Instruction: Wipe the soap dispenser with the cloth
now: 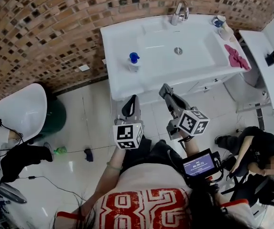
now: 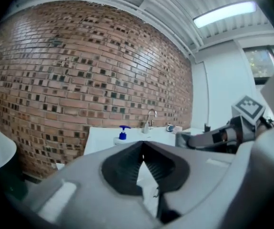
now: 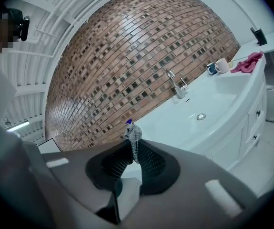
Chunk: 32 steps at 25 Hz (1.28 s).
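Note:
The soap dispenser point(image 1: 134, 62), white with a blue pump, stands on the left rim of the white sink point(image 1: 115, 56); it also shows in the left gripper view point(image 2: 122, 133). Only the dispenser's blue pump tip point(image 3: 128, 122) shows in the right gripper view. My right gripper point(image 1: 164, 88) point(image 3: 133, 149) hangs short of the sink's front edge, shut on a small grey cloth point(image 3: 134, 138) that sticks up from the jaws. My left gripper point(image 1: 133, 99) point(image 2: 142, 143) is beside it, lower, shut and holding nothing. A pink cloth point(image 1: 237, 57) point(image 3: 247, 63) lies on the sink's right rim.
A faucet point(image 1: 179, 12) and a cup point(image 1: 218, 22) stand at the sink's back. A white counter point(image 1: 270, 66) is to the right, with a person point(image 1: 251, 149) sitting on the floor below it. At the left stand a white basin point(image 1: 25, 109) and a green bin point(image 1: 55, 116).

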Motion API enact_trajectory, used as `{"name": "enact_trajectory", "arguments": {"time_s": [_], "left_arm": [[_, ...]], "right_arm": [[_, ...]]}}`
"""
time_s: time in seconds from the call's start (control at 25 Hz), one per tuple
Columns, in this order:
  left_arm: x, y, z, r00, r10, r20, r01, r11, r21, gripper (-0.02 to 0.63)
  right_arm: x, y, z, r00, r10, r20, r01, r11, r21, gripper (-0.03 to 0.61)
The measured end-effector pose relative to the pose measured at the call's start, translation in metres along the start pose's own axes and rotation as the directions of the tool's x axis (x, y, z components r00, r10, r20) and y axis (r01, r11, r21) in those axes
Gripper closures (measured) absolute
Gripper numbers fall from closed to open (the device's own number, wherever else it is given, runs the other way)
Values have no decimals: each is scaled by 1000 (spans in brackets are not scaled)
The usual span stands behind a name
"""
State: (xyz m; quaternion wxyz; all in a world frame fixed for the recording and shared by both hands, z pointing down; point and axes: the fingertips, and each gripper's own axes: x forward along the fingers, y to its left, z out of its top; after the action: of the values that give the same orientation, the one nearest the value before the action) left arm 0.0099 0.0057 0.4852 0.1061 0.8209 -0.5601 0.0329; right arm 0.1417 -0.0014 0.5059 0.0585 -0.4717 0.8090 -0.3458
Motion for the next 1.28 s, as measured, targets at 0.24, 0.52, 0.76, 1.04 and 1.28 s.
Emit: {"name": "enact_trajectory", "arguments": {"time_s": [0.24,0.52,0.76,1.04,1.28], "left_arm": [[-9,-42,-3,1000,-5,-6,5,1000,11,611],[-38,-84,-20,999,39,-29,-40,999,-5,611],[-61,-101,-36,994,100,-35,-100,995,6,610],[-75,-95,-22,996,91,-11,-91,996,16,611],[-83,-93,-10,998,66,5,-66,998,23,611]], "right_arm": [[-41,-8,7,999,16,41,-16,1000,5,529],[-92,-19,-6,999,36,11,-36,999,-13,529],[-109,-20,-21,995,95,-15,-96,994,-48,531],[-114,0,-25,995,95,-4,-95,993,-72,531],[-119,14,-21,996,83,17,-82,993,-89,531]]}}
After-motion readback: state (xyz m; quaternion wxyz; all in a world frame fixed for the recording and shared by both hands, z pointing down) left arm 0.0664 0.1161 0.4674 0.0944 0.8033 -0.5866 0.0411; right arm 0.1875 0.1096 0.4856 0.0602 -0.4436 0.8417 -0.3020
